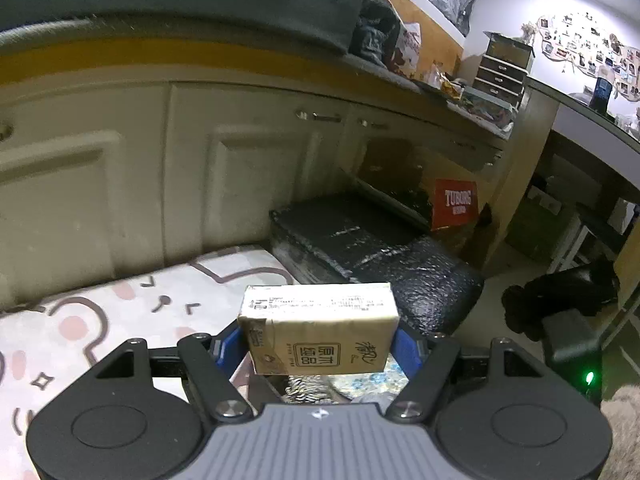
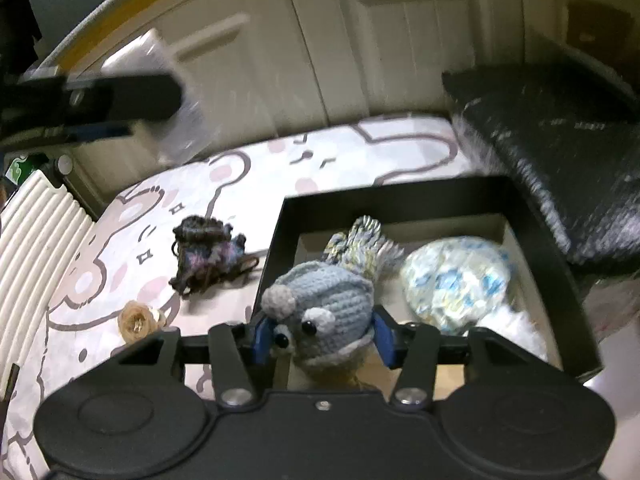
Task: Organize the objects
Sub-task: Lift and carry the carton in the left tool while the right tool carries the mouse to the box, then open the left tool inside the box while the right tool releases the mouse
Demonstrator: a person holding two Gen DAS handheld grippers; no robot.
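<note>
Left gripper (image 1: 319, 344): clamped on a tan tissue pack (image 1: 318, 326), blue pads pressed to both of its short sides, pack carried level and clear of the floor.
Tissue pack: printed label strip on top, black square mark on the face toward the camera; it hangs over the near edge of the mat, with the box's contents just visible under it.
Right gripper (image 2: 318, 340): closed on a blue-grey crochet toy (image 2: 324, 312), pads squeezing it from both sides, black bead eyes facing the camera.
Crochet toy: held over the near part of the black box (image 2: 536, 248), not resting on the box floor as far as can be told.
Black box: open top, sitting on the mat; inside, a striped yarn tassel (image 2: 362, 242) at the back and a white-and-blue patterned bundle (image 2: 456, 280) to the right.
Mat (image 2: 248, 184): pale, with cartoon bear outlines; on it, left of the box, a dark yarn bundle (image 2: 208, 258) and a small tan rosette (image 2: 136, 320), apart from each other.
Background: cream cabinet doors (image 1: 240, 184); a black padded case (image 1: 360, 240) beside the mat.
</note>
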